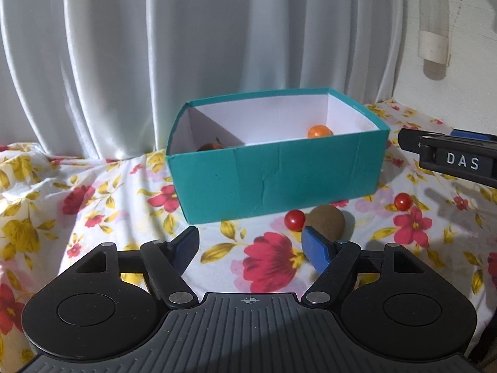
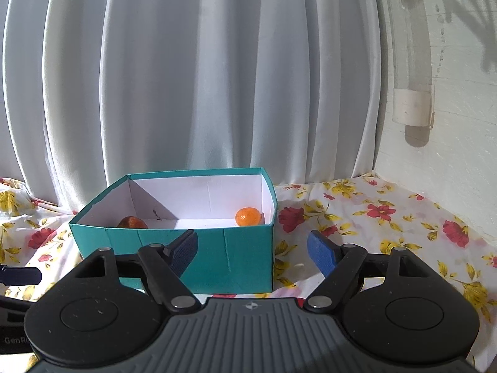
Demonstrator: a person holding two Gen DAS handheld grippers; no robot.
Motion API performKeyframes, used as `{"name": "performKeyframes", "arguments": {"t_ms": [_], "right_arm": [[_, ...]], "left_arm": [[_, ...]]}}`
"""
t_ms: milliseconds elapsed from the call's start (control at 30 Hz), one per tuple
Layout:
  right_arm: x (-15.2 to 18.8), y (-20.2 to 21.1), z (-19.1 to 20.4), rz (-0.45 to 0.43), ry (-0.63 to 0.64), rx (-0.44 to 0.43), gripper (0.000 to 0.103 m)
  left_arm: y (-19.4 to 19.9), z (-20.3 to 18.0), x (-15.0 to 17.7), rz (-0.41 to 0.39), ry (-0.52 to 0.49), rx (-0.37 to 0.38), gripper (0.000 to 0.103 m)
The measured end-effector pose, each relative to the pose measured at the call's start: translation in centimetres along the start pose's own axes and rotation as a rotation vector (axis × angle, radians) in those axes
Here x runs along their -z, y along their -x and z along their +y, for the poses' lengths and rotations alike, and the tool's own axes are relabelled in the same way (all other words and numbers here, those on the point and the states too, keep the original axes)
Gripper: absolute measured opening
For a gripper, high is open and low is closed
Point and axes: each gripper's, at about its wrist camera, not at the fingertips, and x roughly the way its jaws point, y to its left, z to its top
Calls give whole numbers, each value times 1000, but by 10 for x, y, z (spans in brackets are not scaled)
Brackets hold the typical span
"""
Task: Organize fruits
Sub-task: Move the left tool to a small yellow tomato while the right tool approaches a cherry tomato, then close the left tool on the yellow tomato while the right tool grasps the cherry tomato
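A teal box [image 1: 273, 183] with a white divided inside stands on the floral cloth. An orange [image 1: 320, 131] lies in its right compartment and a reddish-brown fruit [image 1: 211, 146] in its left one. In front of the box lie a brown kiwi [image 1: 326, 219] and two small red tomatoes [image 1: 294, 219] [image 1: 403, 201]. My left gripper [image 1: 251, 248] is open and empty, its right finger just before the kiwi. My right gripper [image 2: 253, 250] is open and empty in front of the box [image 2: 217, 258]; the orange [image 2: 247, 216] and the reddish fruit [image 2: 132, 222] show inside. The right gripper also shows at the left wrist view's right edge [image 1: 447, 155].
A white curtain [image 1: 155, 62] hangs behind the box. A white wall with a clear tube [image 2: 410, 62] stands at the right. The floral cloth [image 2: 388, 217] stretches right of the box. The left gripper's tip shows at the right wrist view's left edge [image 2: 18, 275].
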Motion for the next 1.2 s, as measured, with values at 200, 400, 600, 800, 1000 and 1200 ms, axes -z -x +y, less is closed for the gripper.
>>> {"name": "performKeyframes", "arguments": {"t_ms": [200,400,600,800,1000,1200], "right_arm": [[16,3,-6,19,-9,5,78],[34,2,-8,17,2,17,78],[49,-7,-12,52,-2,25,78],[58,-16,-14,82,22,29,78],[63,-32,-18,127,18,37,78],[67,-51,-22,158,24,46,77]], "left_arm": [[2,-10,22,21,-6,59,74],[4,-26,42,36,-46,81,72],[-5,-41,57,101,-82,120,62],[-9,-48,67,113,-97,151,52],[-22,-47,73,183,-87,182,35],[-26,-41,72,170,-65,179,34]]}}
